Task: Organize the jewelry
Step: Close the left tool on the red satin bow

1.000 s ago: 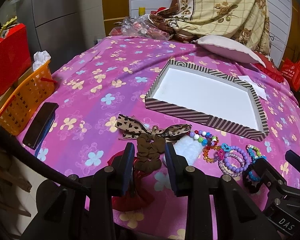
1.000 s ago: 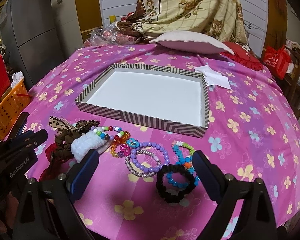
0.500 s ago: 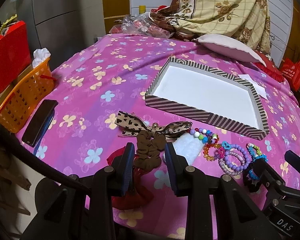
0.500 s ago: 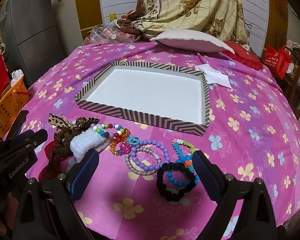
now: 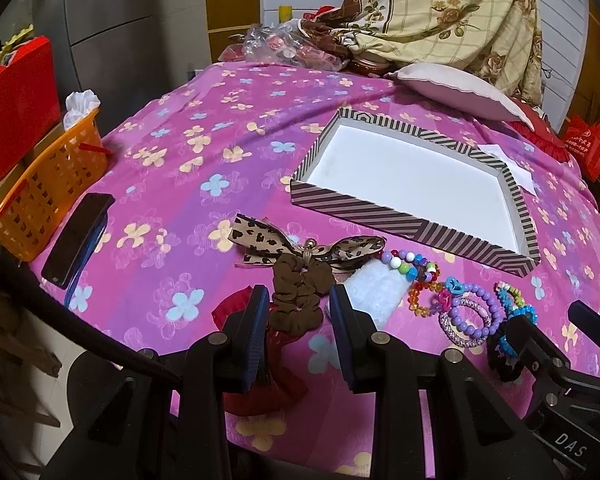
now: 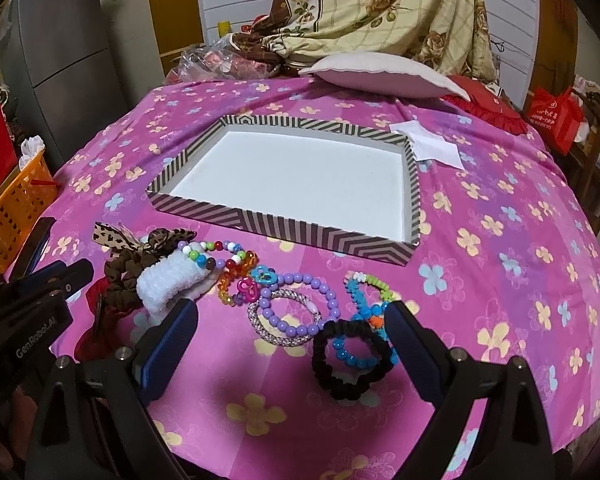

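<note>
A striped shallow box [image 5: 416,232] [image 6: 284,232] with a white floor lies on the pink flowered cloth. In front of it lie a leopard bow [image 5: 260,238], a brown scrunchie [image 5: 298,296] [image 6: 122,280], a white fluffy band [image 5: 374,286] [image 6: 168,280], bead bracelets [image 5: 468,312] [image 6: 296,312] and a black scrunchie [image 6: 350,360]. My left gripper [image 5: 300,312] is open, its jaws on either side of the brown scrunchie without closing on it. My right gripper [image 6: 292,332] is wide open low over the purple bracelets, the black scrunchie by its right finger.
An orange basket [image 5: 40,192] and a black phone [image 5: 78,232] sit at the left edge. A red scrunchie [image 5: 236,312] lies under the left gripper. A pillow [image 6: 380,76], piled fabric and a white paper [image 6: 432,146] lie behind the box.
Both grippers have drifted slightly back and up; the scene sits a little lower in view. Nothing was gripped or moved.
</note>
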